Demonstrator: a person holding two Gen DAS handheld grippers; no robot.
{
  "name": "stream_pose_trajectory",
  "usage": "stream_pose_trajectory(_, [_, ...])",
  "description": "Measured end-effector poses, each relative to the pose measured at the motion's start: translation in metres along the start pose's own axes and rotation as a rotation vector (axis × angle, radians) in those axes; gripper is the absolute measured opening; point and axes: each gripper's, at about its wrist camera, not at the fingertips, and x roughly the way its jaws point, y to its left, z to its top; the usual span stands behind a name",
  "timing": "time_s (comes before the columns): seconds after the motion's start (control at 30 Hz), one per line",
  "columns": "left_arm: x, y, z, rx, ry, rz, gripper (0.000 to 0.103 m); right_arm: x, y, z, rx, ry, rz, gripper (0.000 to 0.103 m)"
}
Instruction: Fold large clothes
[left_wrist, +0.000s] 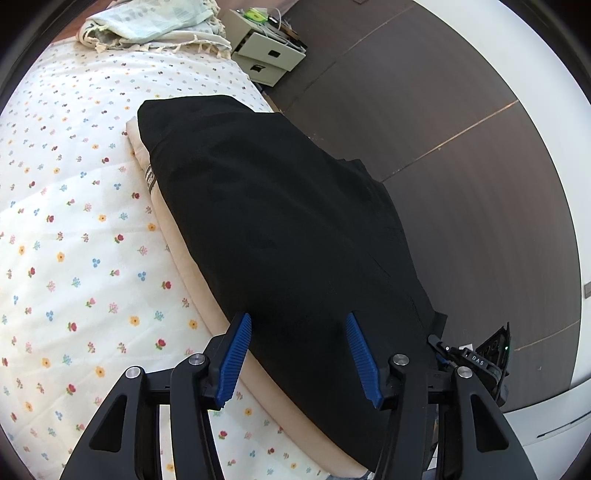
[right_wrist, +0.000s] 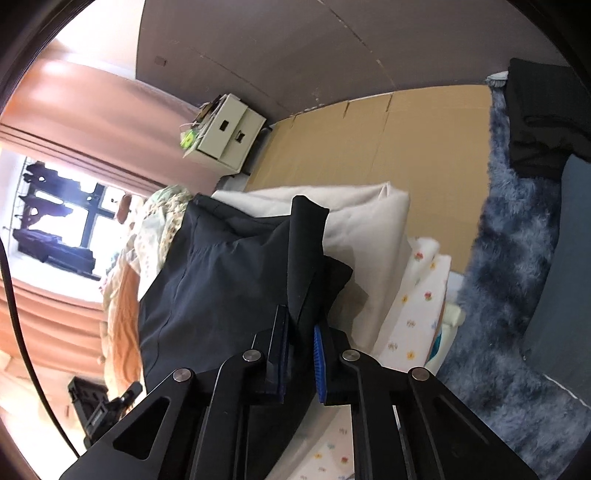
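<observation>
A large black garment (left_wrist: 280, 221) lies spread over a folded cream pad (left_wrist: 177, 236) on the floral bed sheet (left_wrist: 66, 206). My left gripper (left_wrist: 299, 325) is open, its blue pads (left_wrist: 236, 354) hovering just above the garment's near edge, holding nothing. In the right wrist view my right gripper (right_wrist: 301, 332) is shut on a folded edge of the black garment (right_wrist: 221, 273), with a strip of the fabric standing up between the fingers. The right gripper's tip shows at the lower right of the left wrist view (left_wrist: 476, 360).
A rumpled light blanket (left_wrist: 155, 26) lies at the head of the bed. A white drawer unit (left_wrist: 266, 55) stands on the dark floor (left_wrist: 424, 110). Cardboard (right_wrist: 369, 147), a blue shaggy rug (right_wrist: 509, 258) and a dark clothes pile (right_wrist: 535, 122) lie beside the bed.
</observation>
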Motion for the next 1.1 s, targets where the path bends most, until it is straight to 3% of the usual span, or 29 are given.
stream_pose_trajectory(0.13, [-0.005, -0.001, 0.004, -0.003, -0.014, -0.005, 0.055, -0.003, 0.007, -0.006, -0.048, -0.015, -0.063, 0.013])
stream_pose_trajectory(0.3, [-0.030, 0.000, 0.006, 0.007, -0.034, -0.012, 0.057, -0.019, 0.012, -0.009, -0.060, -0.026, -0.136, 0.024])
stream_pose_trajectory(0.4, [-0.051, -0.006, 0.002, 0.035, -0.055, 0.012, 0.071, -0.037, 0.022, -0.017, -0.095, -0.039, -0.161, 0.033])
stream_pose_trajectory(0.47, [-0.069, -0.010, -0.002, 0.053, -0.088, 0.023, 0.080, -0.052, 0.030, -0.025, -0.120, -0.052, -0.176, 0.051])
stream_pose_trajectory(0.6, [-0.109, -0.017, -0.012, 0.085, -0.144, 0.039, 0.098, -0.079, 0.047, -0.039, -0.169, -0.075, -0.185, 0.059])
stream_pose_trajectory(0.67, [-0.128, -0.021, -0.017, 0.096, -0.168, 0.039, 0.099, -0.091, 0.055, -0.046, -0.191, -0.089, -0.193, 0.072])
stream_pose_trajectory(0.73, [-0.151, -0.024, -0.024, 0.111, -0.208, 0.024, 0.102, -0.107, 0.066, -0.055, -0.208, -0.109, -0.198, 0.080])
stream_pose_trajectory(0.93, [-0.212, -0.040, -0.050, 0.185, -0.292, 0.068, 0.103, -0.148, 0.098, -0.081, -0.265, -0.169, -0.195, 0.103])
stream_pose_trajectory(1.1, [-0.256, -0.053, -0.073, 0.248, -0.345, 0.107, 0.103, -0.175, 0.124, -0.108, -0.322, -0.203, -0.183, 0.103])
